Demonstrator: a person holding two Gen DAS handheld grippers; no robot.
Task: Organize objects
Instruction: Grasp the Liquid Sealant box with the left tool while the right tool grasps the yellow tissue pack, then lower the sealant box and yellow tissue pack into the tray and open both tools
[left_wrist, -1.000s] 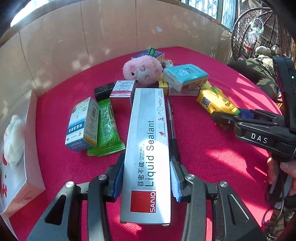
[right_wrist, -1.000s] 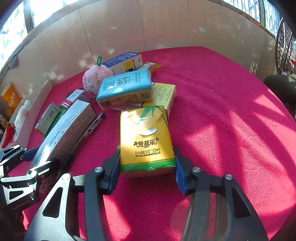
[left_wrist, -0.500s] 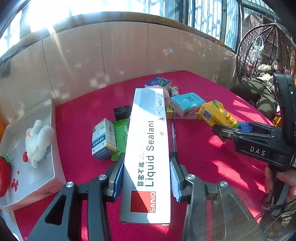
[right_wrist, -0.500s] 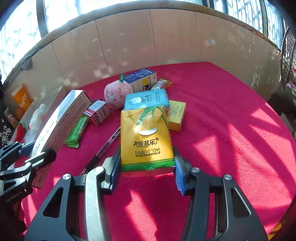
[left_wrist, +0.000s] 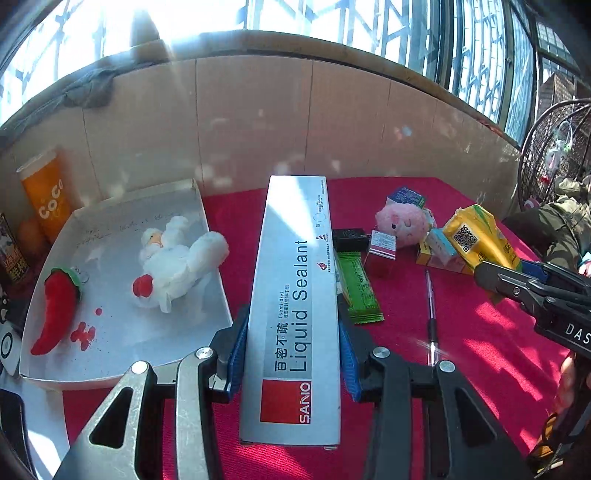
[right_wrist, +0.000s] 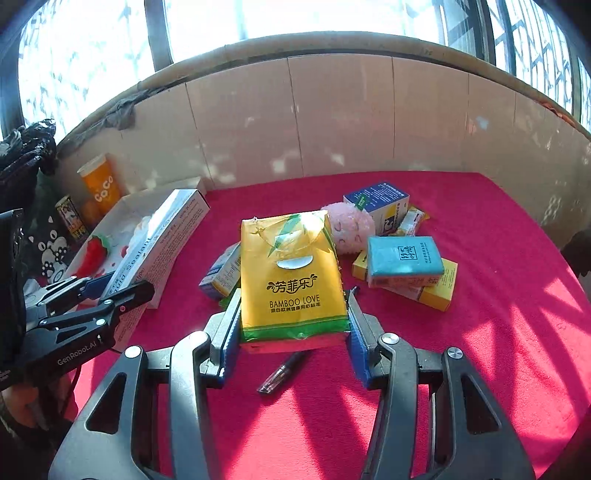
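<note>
My left gripper (left_wrist: 291, 350) is shut on a long grey Liquid Sealant box (left_wrist: 295, 288) and holds it above the red table, beside the white tray (left_wrist: 110, 354). It also shows in the right wrist view (right_wrist: 155, 243). My right gripper (right_wrist: 291, 328) is shut on a yellow Bamboo Love tissue pack (right_wrist: 291, 273), lifted off the cloth; the pack also shows in the left wrist view (left_wrist: 476, 236). On the table lie a pink plush (right_wrist: 351, 229), a teal tissue pack (right_wrist: 404, 258), a yellow box (right_wrist: 436, 291) and a pen (right_wrist: 282, 373).
The tray holds a white plush duck (left_wrist: 177, 258) and a red chili toy (left_wrist: 55, 306). A green sachet (left_wrist: 356, 284), a small red-white box (left_wrist: 382, 247), a black box (left_wrist: 349, 236) and a blue-white box (right_wrist: 380, 203) lie on the cloth. An orange CoCo cup (left_wrist: 48, 195) stands behind the tray.
Both grippers rose with their loads. The left one swung left toward the tray with the sealant box. The tissue pack came off the table, uncovering the pen.
</note>
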